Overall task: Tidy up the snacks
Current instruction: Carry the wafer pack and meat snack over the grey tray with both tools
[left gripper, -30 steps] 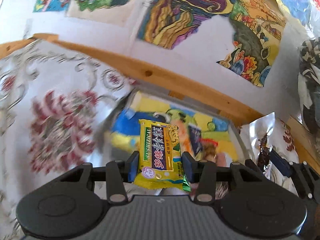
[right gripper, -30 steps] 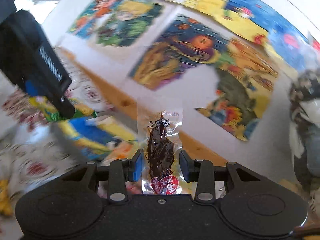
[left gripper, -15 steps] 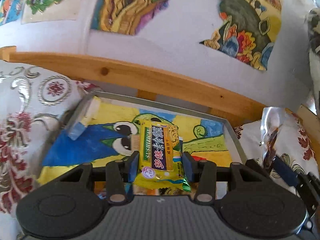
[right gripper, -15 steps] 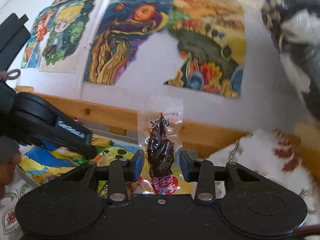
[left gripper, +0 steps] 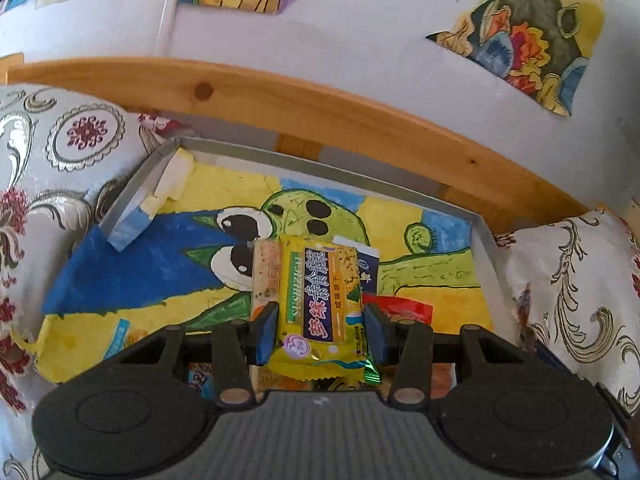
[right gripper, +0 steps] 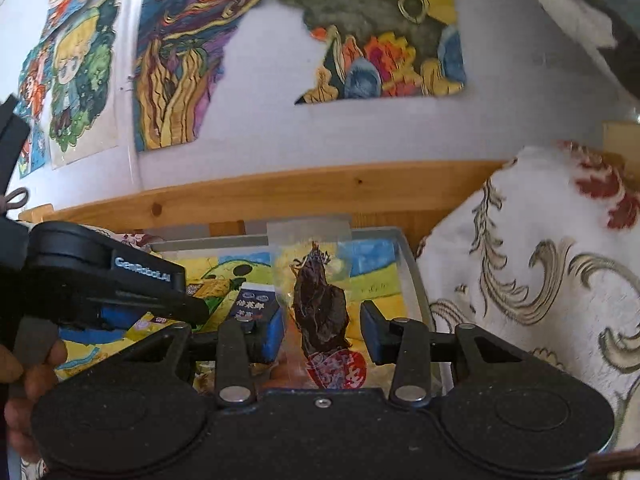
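A grey metal tray [left gripper: 320,162] lined with a bright cartoon drawing lies against a wooden rail. My left gripper [left gripper: 320,328] is shut on a yellow cracker packet [left gripper: 316,292], held upright over the tray's near middle. The right wrist view shows my right gripper [right gripper: 322,332] shut on a clear packet with a dark dried snack [right gripper: 318,304], just above the right end of the tray [right gripper: 412,264]. The left gripper's body [right gripper: 120,280] and a hand [right gripper: 24,364] show at that view's left.
A dark blue packet [left gripper: 368,266] and a red packet [left gripper: 404,310] lie in the tray behind the yellow one; more wrappers sit under my fingers. Patterned cushions [left gripper: 60,168] [right gripper: 540,280] flank the tray. Drawings hang on the wall [right gripper: 380,40] behind.
Both grippers have tipped down and closed in on the tray, which now fills the lower view. Each still holds its packet. The clear packet leans a little further forward.
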Demonstrator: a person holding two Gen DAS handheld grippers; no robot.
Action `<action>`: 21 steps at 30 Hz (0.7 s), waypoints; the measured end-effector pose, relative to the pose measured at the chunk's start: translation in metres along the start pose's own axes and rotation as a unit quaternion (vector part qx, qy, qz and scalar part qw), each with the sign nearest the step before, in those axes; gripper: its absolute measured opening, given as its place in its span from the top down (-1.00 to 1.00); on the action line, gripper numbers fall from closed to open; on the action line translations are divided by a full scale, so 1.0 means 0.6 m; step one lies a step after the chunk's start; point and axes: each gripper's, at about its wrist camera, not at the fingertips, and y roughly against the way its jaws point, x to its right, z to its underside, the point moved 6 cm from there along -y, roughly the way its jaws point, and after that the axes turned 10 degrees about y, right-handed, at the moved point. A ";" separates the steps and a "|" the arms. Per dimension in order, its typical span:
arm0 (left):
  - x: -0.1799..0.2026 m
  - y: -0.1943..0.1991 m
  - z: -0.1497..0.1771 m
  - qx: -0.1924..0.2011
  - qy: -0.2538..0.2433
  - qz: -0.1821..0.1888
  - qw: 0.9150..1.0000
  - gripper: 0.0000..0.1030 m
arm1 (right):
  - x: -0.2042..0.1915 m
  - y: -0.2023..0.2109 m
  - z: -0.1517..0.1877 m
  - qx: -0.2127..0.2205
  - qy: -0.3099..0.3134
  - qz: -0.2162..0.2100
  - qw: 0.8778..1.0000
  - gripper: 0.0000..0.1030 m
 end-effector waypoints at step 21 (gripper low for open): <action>-0.033 0.056 -0.015 0.035 0.036 -0.005 0.999 -0.91 | 0.014 0.012 -0.016 0.024 -0.026 0.017 0.999 -0.81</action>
